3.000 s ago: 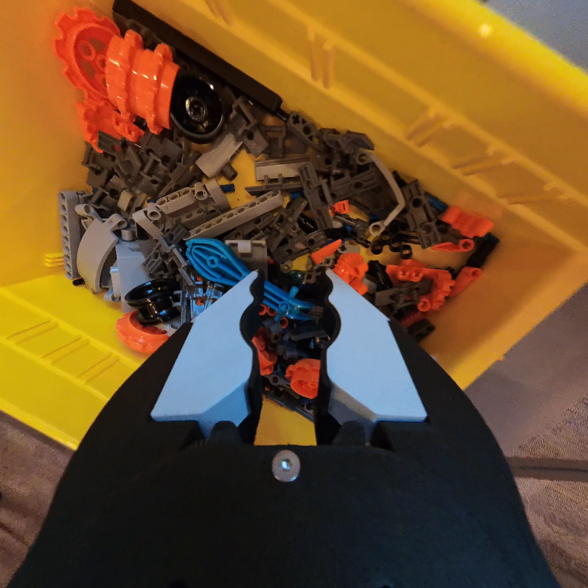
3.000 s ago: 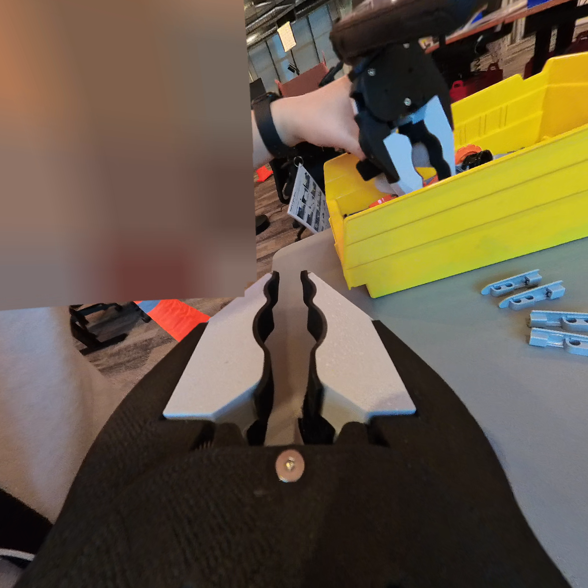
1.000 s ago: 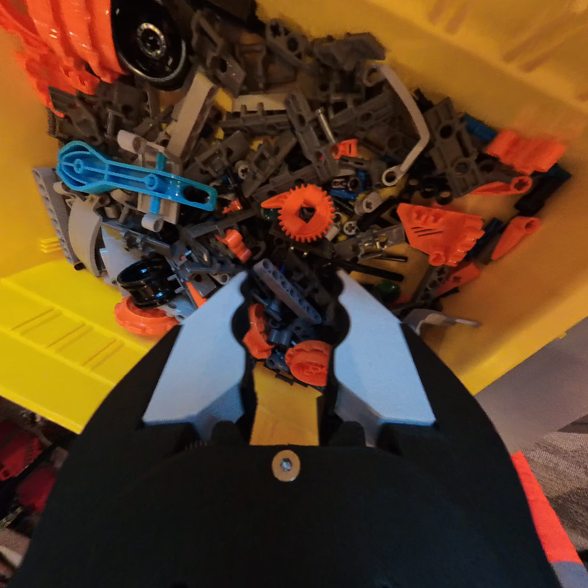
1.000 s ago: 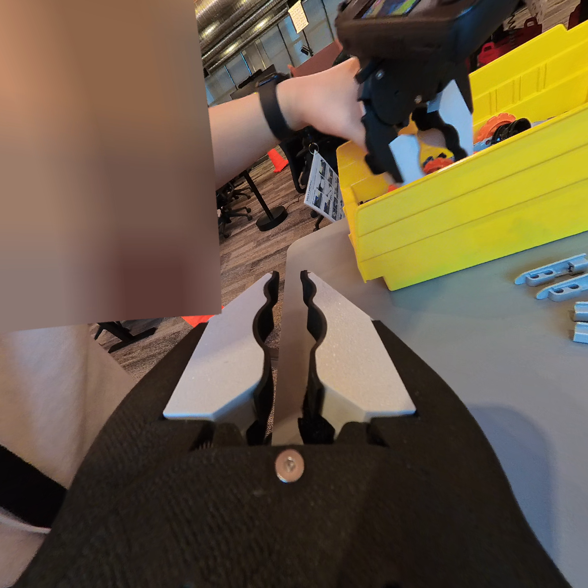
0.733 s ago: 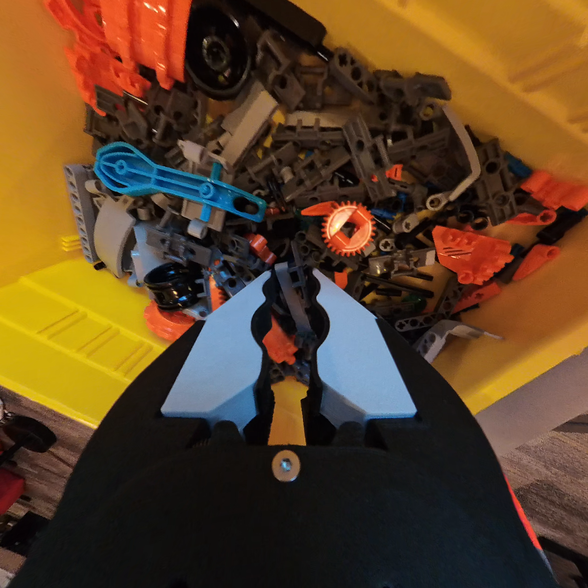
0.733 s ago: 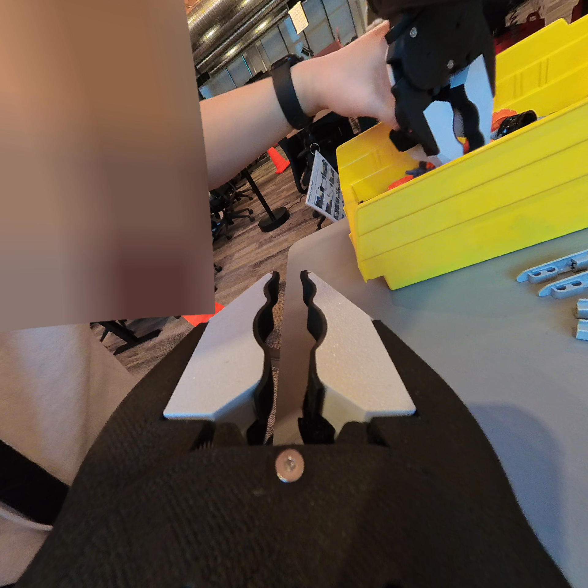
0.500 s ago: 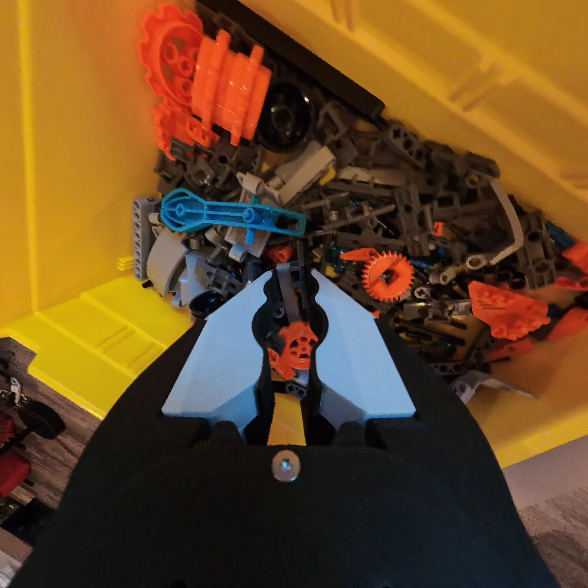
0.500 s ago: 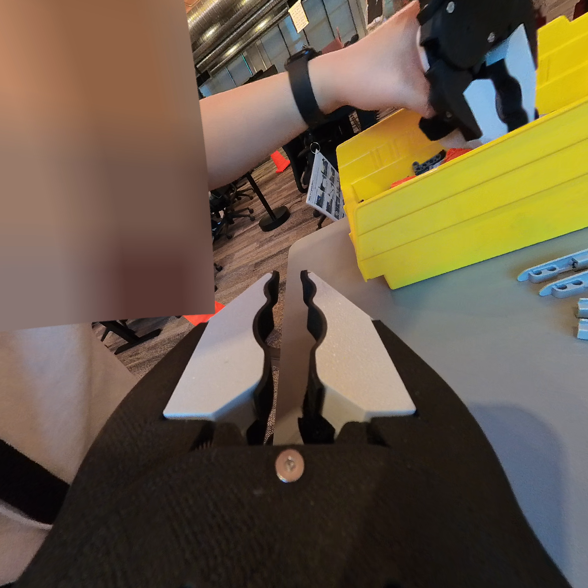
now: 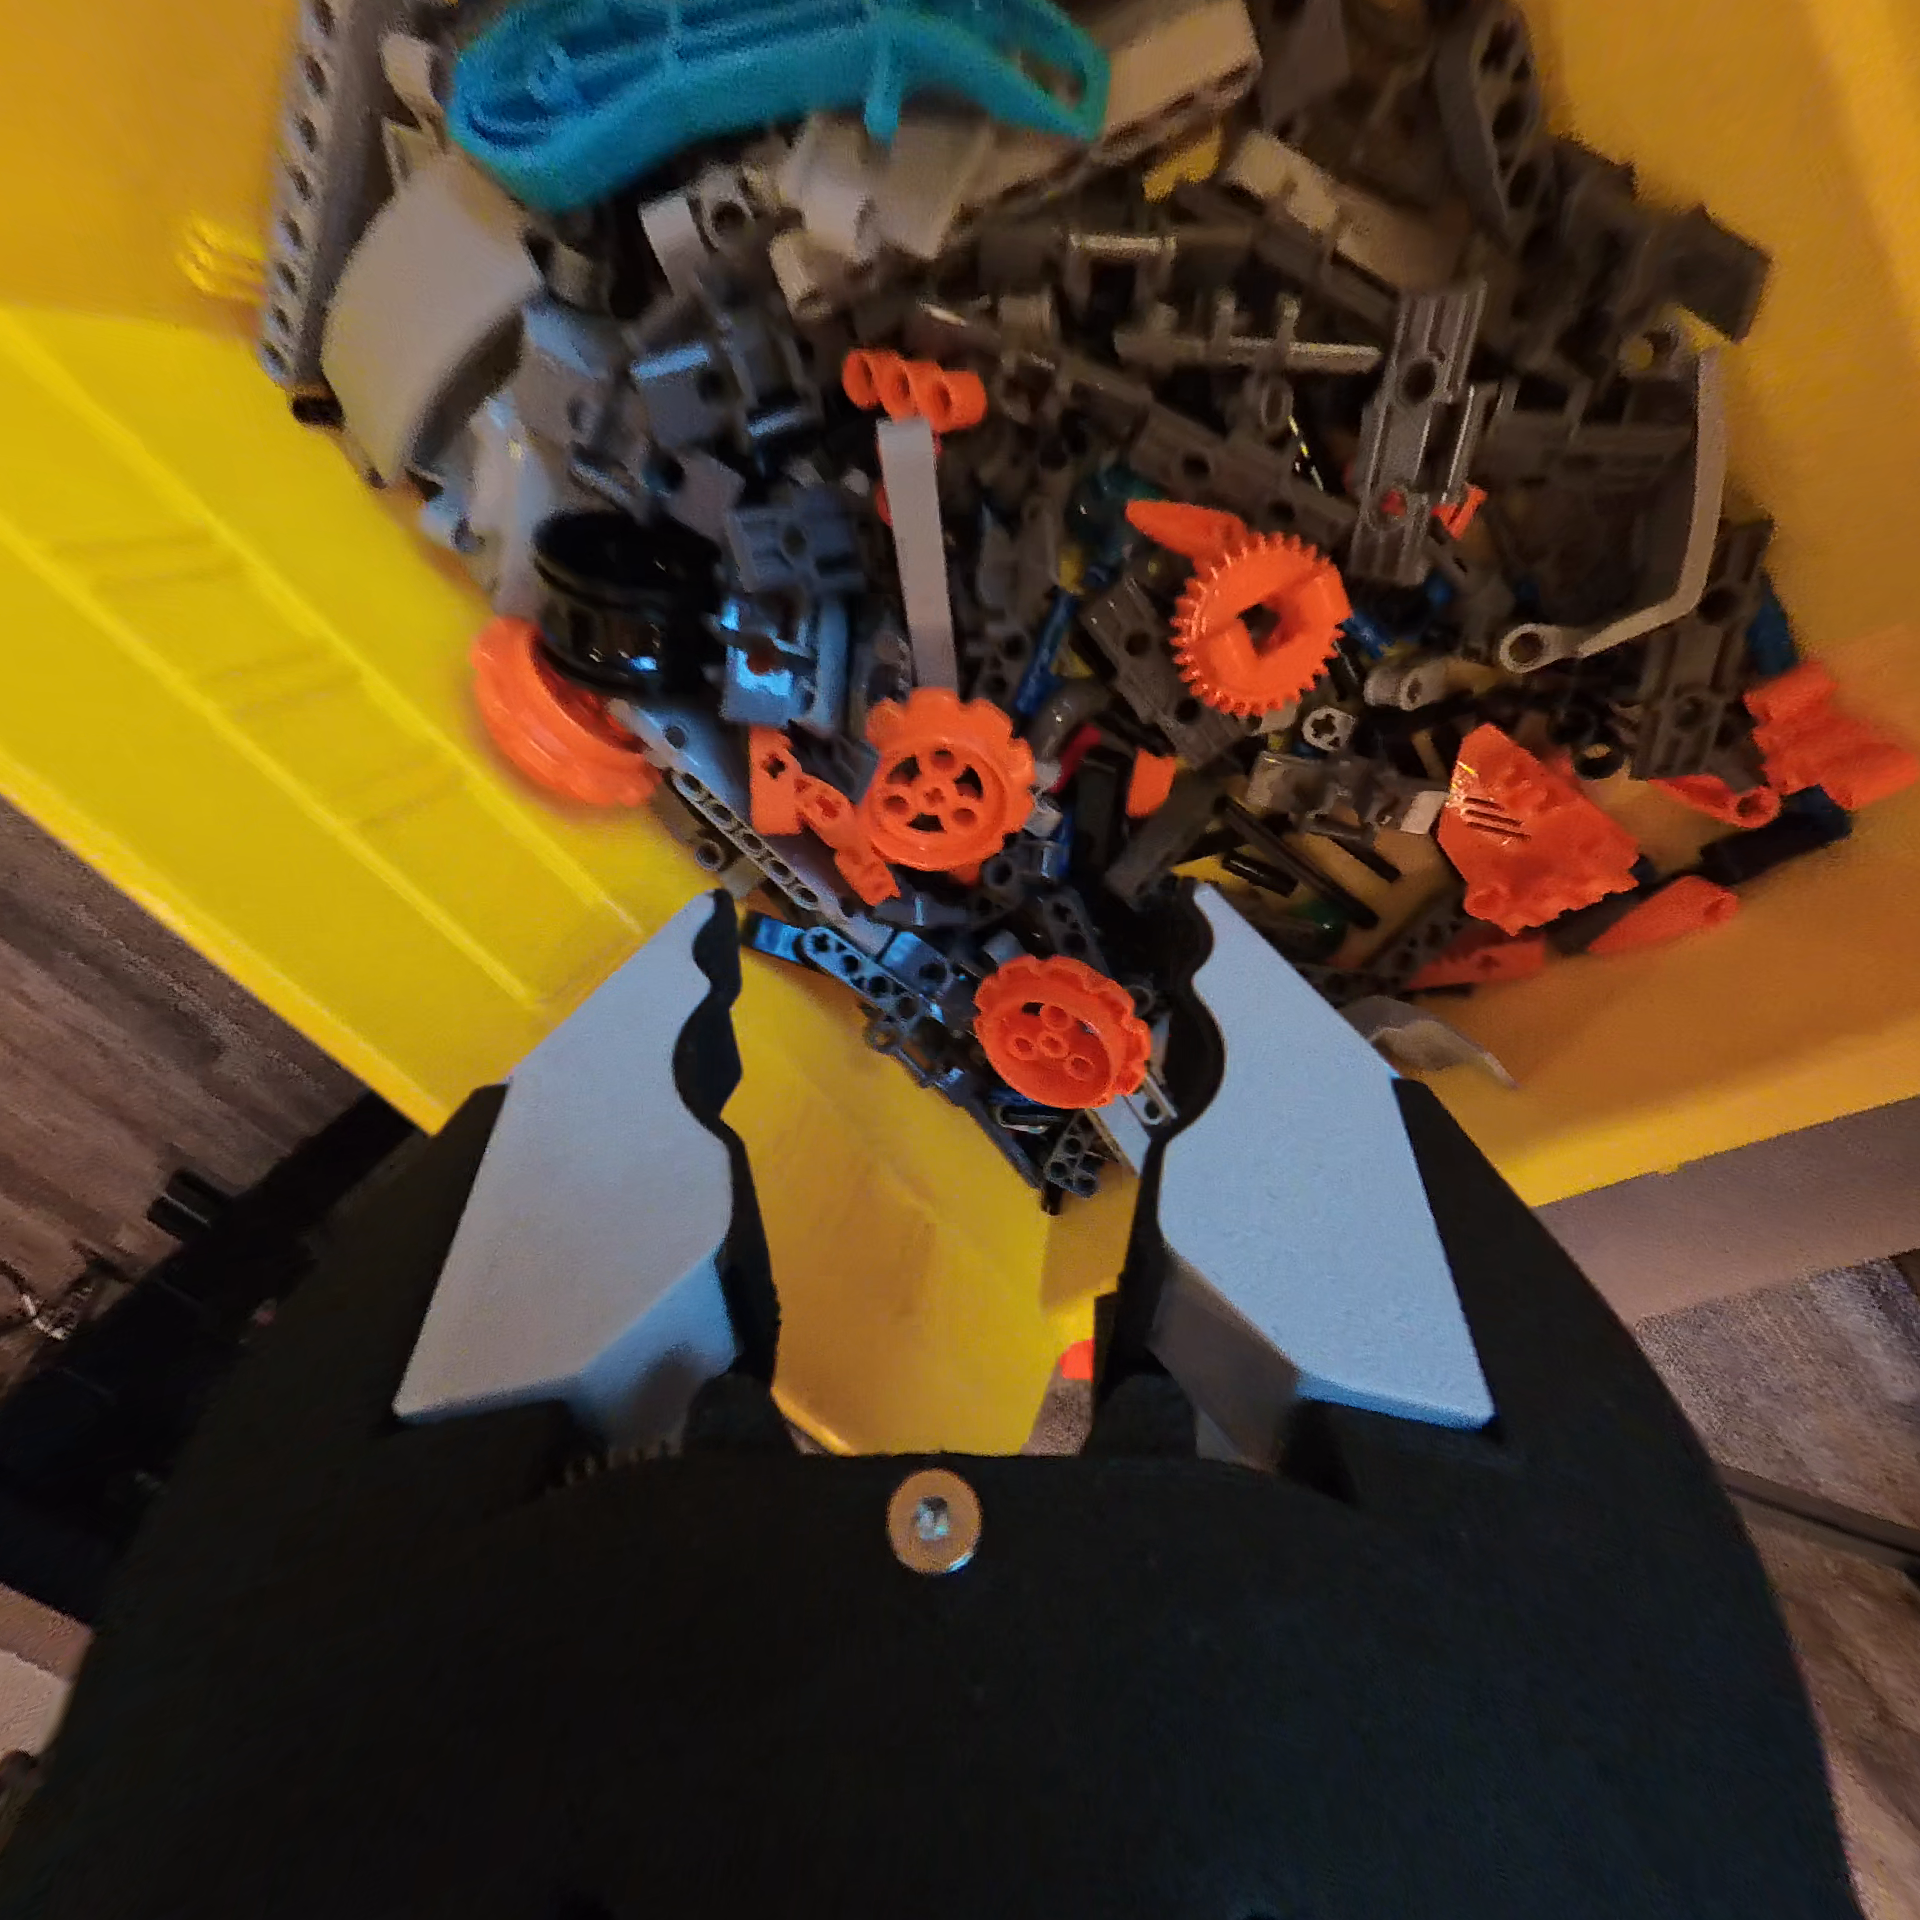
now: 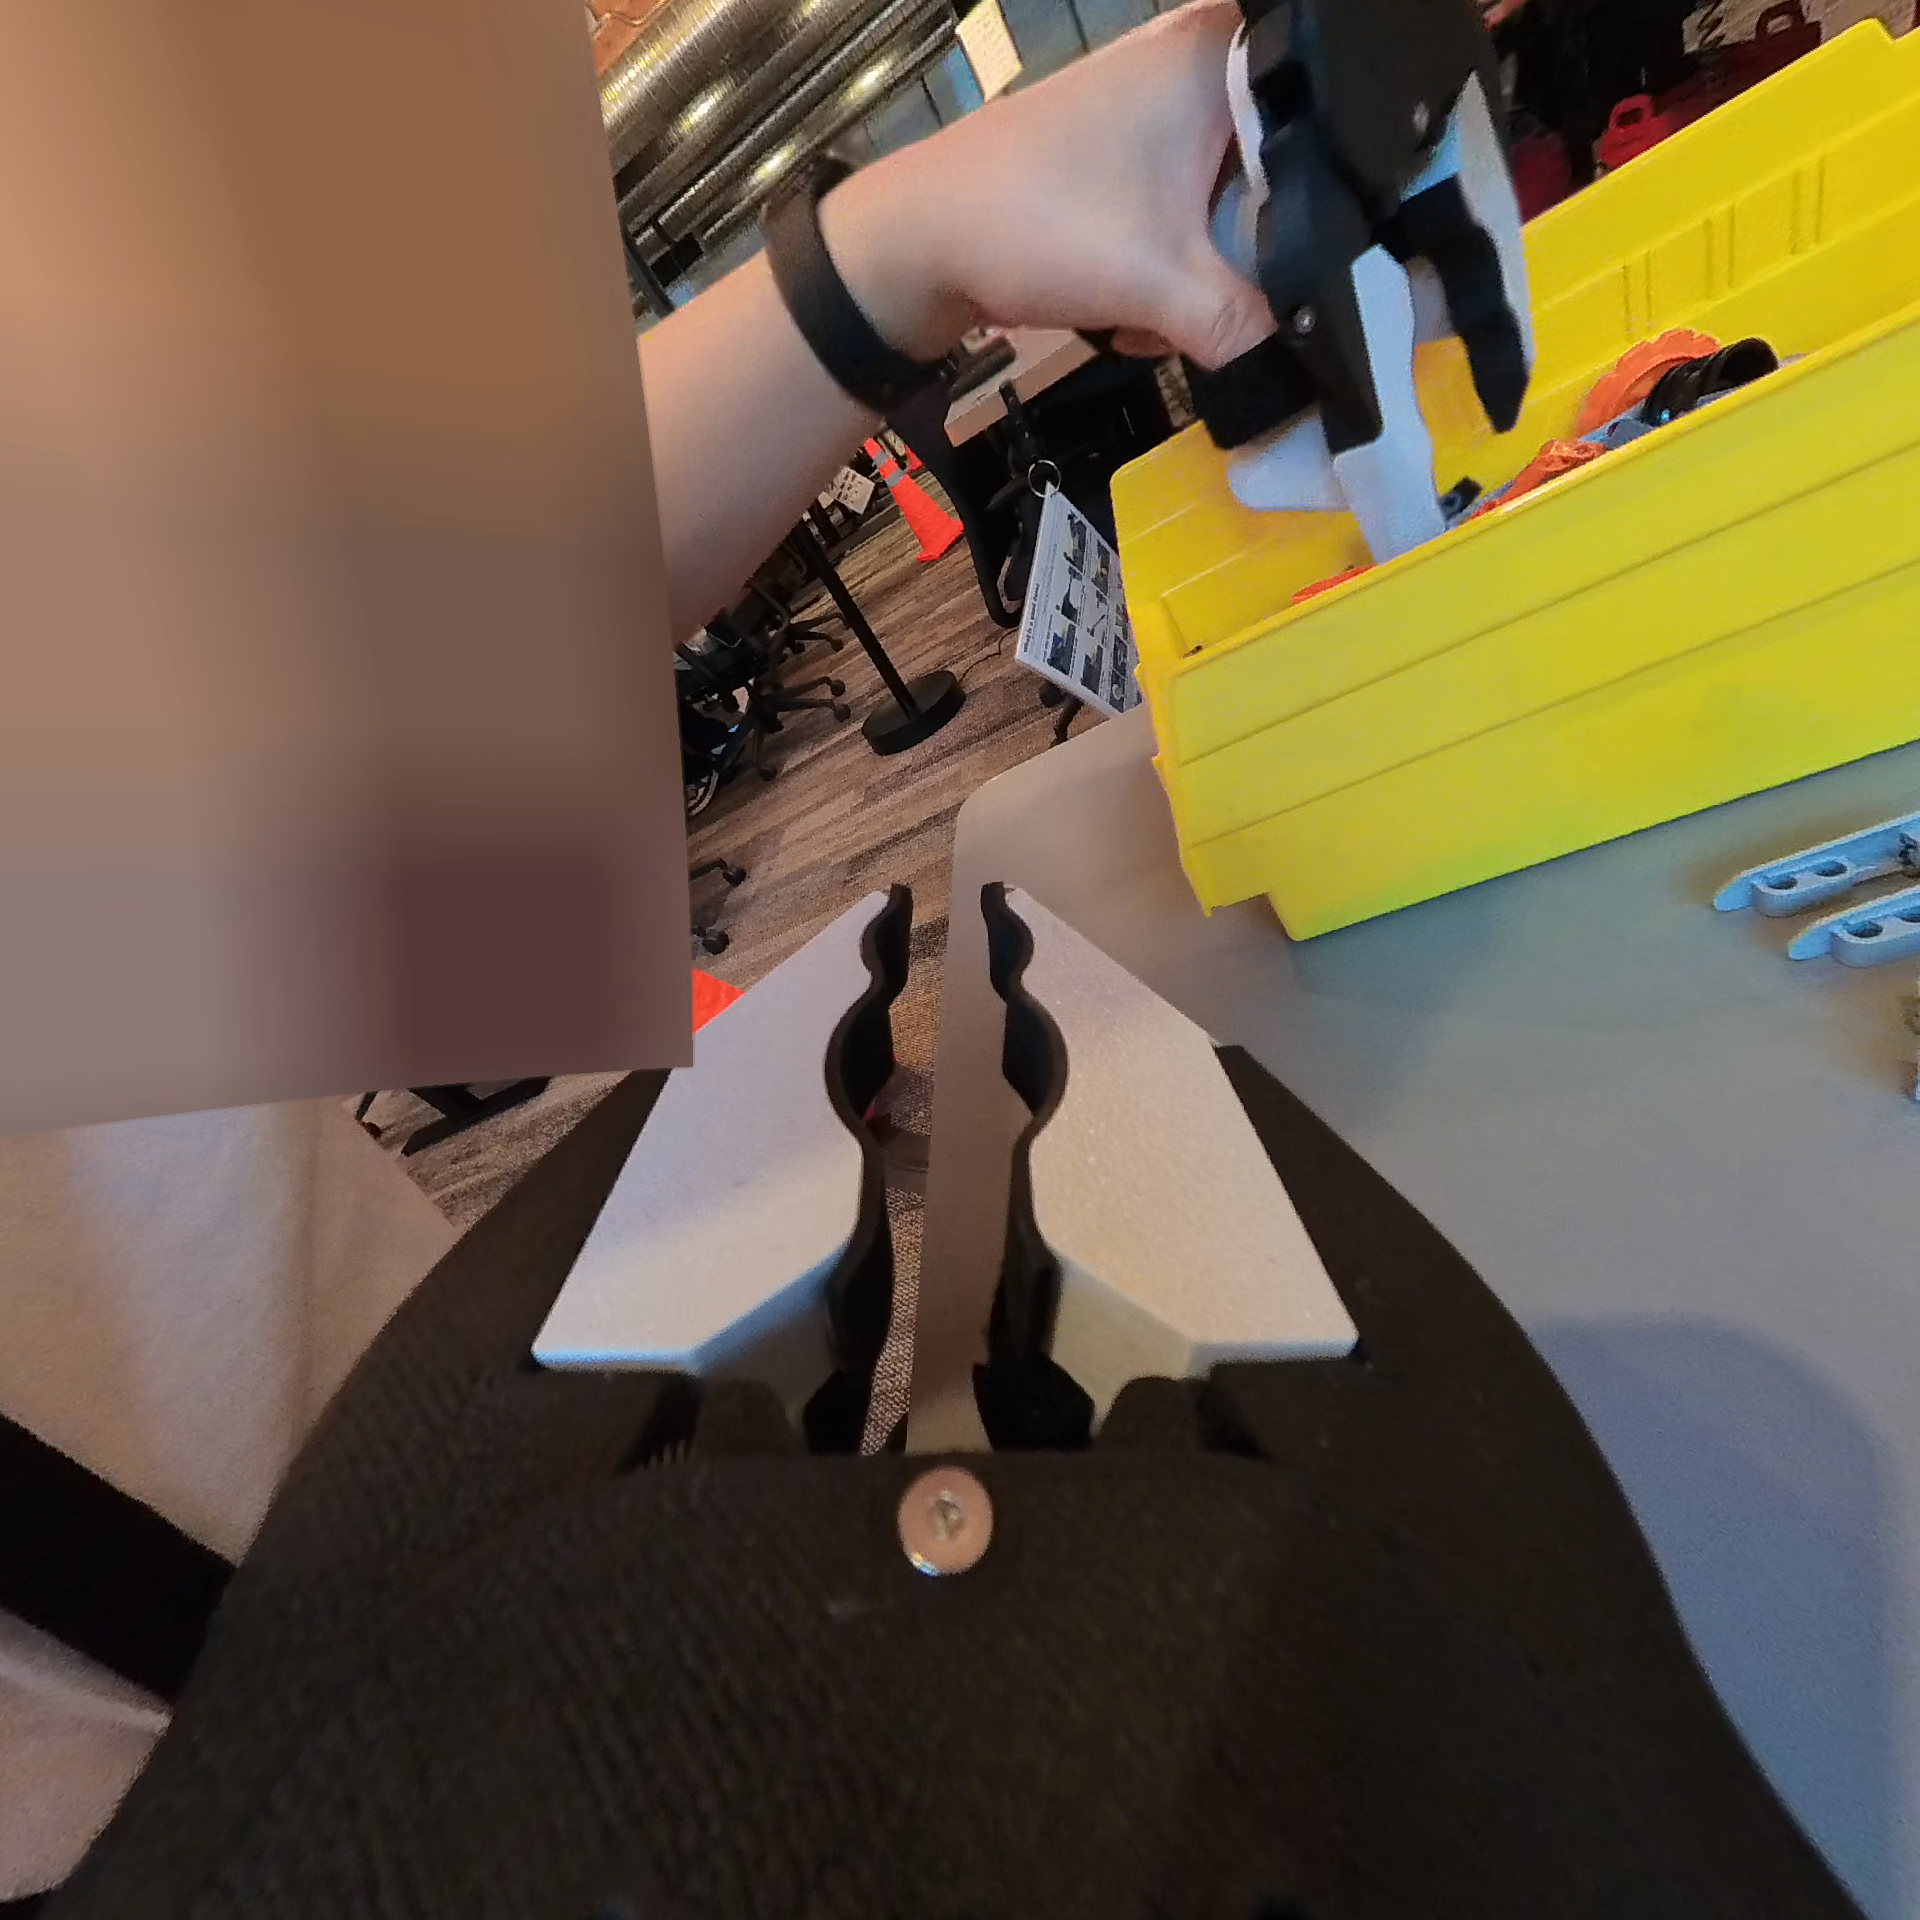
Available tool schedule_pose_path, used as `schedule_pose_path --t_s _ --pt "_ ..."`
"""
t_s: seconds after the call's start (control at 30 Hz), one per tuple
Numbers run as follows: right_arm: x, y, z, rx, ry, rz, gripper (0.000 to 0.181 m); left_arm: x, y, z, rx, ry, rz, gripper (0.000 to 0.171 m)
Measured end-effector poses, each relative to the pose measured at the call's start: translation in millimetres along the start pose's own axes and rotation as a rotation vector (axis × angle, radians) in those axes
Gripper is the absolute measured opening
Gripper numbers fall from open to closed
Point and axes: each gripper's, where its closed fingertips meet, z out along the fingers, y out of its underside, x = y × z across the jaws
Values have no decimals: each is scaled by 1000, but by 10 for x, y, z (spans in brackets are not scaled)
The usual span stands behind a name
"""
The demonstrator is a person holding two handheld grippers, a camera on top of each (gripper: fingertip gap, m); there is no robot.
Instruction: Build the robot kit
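My left gripper [image 9: 956, 904] is open wide and empty, low over a pile of toy building parts in a yellow bin [image 9: 312, 748]. A small orange wheel [image 9: 1060, 1029] on dark beams lies between its jaws, near the right finger. A second orange wheel [image 9: 940, 795] and an orange gear [image 9: 1257, 623] lie just beyond. The right wrist view shows the left gripper [image 10: 1392, 416], held by a hand, dipping into the bin [image 10: 1507, 707]. My right gripper [image 10: 945, 894] is shut with a thin gap, empty, above the grey table's [image 10: 1507, 1195] corner.
The pile is mostly grey and black beams, with a teal piece [image 9: 769, 73] at the far end and a black tyre [image 9: 613, 592] at the left. Two light grey parts [image 10: 1818, 883] lie on the table right of the bin. Office chairs and floor lie beyond the table. The right gripper is farther from the orange gear [image 9: 1257, 623], some 20 centimetres, than the left, some 5 centimetres.
My left gripper was shut on a dark beam cluster with an orange wheel and lifted it; it has opened, and the cluster lies in the bin. The right gripper has stayed put.
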Motion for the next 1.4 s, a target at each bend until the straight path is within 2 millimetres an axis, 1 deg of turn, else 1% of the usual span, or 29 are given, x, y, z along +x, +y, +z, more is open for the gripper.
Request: schedule_pose_path --t_s 0.1,0.17,0.23,0.33,0.37,0.4,0.43,0.47,0.5,0.57,0.73,0.9,1.03,1.13,1.2,1.27,1.33,1.4 --pt "-4 7 5 -3 0 -2 14 76 86 119 -26 1 -27 87" --pt "-8 11 6 -5 1 -5 14 68 162 226 -70 -36 -27 92" --pt "-8 13 8 -6 2 -7 13 89 98 253 -36 -39 -41 85" --pt "-6 14 10 -7 4 -9 13 36 38 262 -16 -65 -34 76" --pt "-6 16 11 -7 4 -9 14 17 25 256 -13 -69 -27 70" --pt "-5 15 11 -8 4 -8 14 -3 2 241 -2 -71 -25 57" --pt "-5 15 11 -7 4 -7 14 -27 -32 220 19 -75 -20 33" --pt "-4 14 10 -7 3 -5 13 -73 -56 199 35 -93 -10 13" --pt "-3 13 9 -6 3 -4 13 -145 -81 180 51 -124 -1 8" --pt "-1 12 8 -5 2 -1 13 -232 -84 172 44 -138 0 8" --pt "0 8 6 -3 0 3 13 -258 -204 175 84 -52 -56 8" --pt "6 8 6 -3 -2 10 13 -263 -317 132 113 -10 -68 7" --pt "6 7 6 -2 -2 11 13 -181 -417 91 147 24 -47 8" --pt "5 15 9 -5 1 6 13 9 -528 79 176 122 -72 8" --pt "5 15 8 -4 1 5 13 59 -525 108 146 128 -71 28" --pt "5 13 4 -2 0 7 13 77 -520 107 142 114 -64 38" --pt "6 9 0 1 -3 14 13 83 -529 52 173 103 -71 48" --pt "8 1 -5 5 -6 21 13 -21 -508 -50 209 32 -94 53"
